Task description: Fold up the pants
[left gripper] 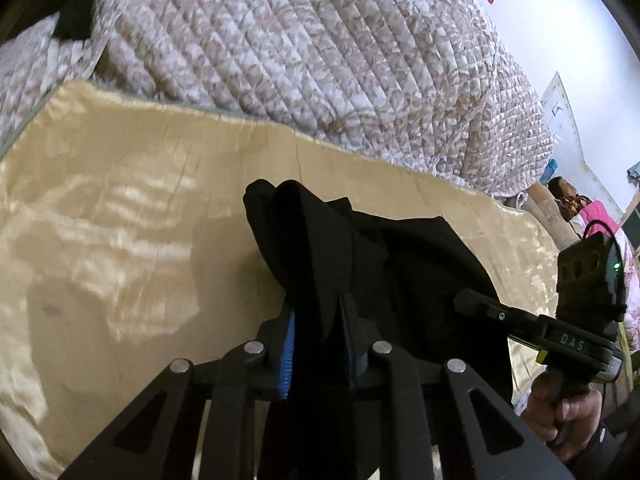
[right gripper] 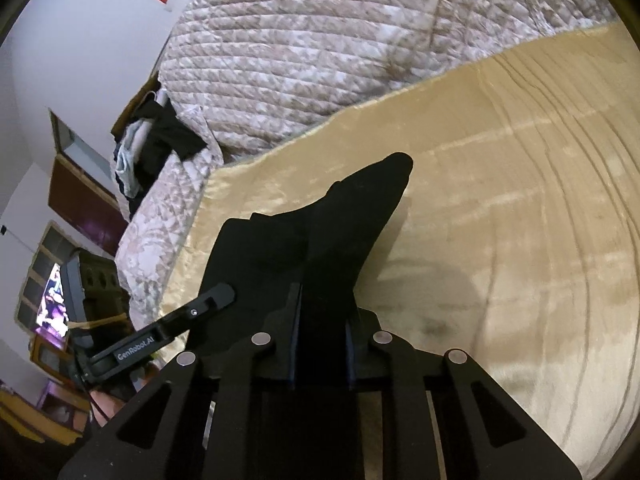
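The black pants [left gripper: 360, 256] hang bunched between both grippers, lifted above a shiny gold bedspread [left gripper: 120, 220]. My left gripper [left gripper: 320, 320] is shut on a fold of the pants. My right gripper [right gripper: 322, 312] is shut on another fold of the pants [right gripper: 320, 232], which rise to a point ahead of the fingers. The right gripper also shows at the right of the left wrist view [left gripper: 500, 316], held in a hand. The left gripper also shows at the lower left of the right wrist view [right gripper: 180, 320]. The fingertips are hidden in the cloth.
A quilted beige and white duvet [left gripper: 320, 48] is heaped at the back of the bed. Dark clothes [right gripper: 160, 140] lie piled at its far left end. A person in pink [left gripper: 576, 204] sits at the far right. A lit screen [right gripper: 52, 304] stands by the wall.
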{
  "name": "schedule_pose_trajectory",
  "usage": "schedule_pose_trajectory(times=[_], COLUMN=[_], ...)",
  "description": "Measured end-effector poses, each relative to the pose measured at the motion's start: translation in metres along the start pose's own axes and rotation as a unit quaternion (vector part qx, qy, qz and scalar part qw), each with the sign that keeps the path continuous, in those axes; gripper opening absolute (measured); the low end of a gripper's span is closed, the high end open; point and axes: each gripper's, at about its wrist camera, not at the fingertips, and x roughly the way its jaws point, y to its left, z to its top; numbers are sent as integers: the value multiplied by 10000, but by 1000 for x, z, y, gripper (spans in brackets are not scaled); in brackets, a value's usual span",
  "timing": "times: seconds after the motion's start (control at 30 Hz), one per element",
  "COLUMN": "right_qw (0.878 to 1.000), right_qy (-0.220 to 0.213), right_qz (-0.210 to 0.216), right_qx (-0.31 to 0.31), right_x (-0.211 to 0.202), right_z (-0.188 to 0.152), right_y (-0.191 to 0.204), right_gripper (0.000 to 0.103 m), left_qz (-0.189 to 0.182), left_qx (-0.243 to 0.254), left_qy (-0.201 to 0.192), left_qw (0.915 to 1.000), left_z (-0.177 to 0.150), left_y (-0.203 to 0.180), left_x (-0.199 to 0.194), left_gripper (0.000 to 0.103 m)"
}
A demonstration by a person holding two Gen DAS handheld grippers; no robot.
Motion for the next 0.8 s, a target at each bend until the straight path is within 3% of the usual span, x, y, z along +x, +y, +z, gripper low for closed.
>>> schedule_pose_trajectory(times=[0.27,0.37,0.43,0.53,0.67,0.8], right_qw=[9994,9990,9969,9948,9900,9840], right_qy=[-36,133,168,36,-61,40], right_qz=[-53,-208,-688,-972,-1218,-1340], right_qx=[-328,-371,-338,-309,-713,-1173], right_x=[30,50,55,45,33,33], right_z=[57,74,74,71,66,43], right_y=[19,7,-7,-17,0,20], right_gripper=[17,20,21,22,22,22], left_qz=[189,669,859,1105,980,806], left_qx=[104,-127,-154,-46,91,359], left_qy=[-5,322,341,26,-223,-147], left_qw=[9998,9972,9956,9939,9949,9960], left_z=[47,43,40,41,34,12], left_y=[17,37,43,41,28,7], left_x=[31,51,50,33,10,8], left_gripper=[23,29,30,30,30,30])
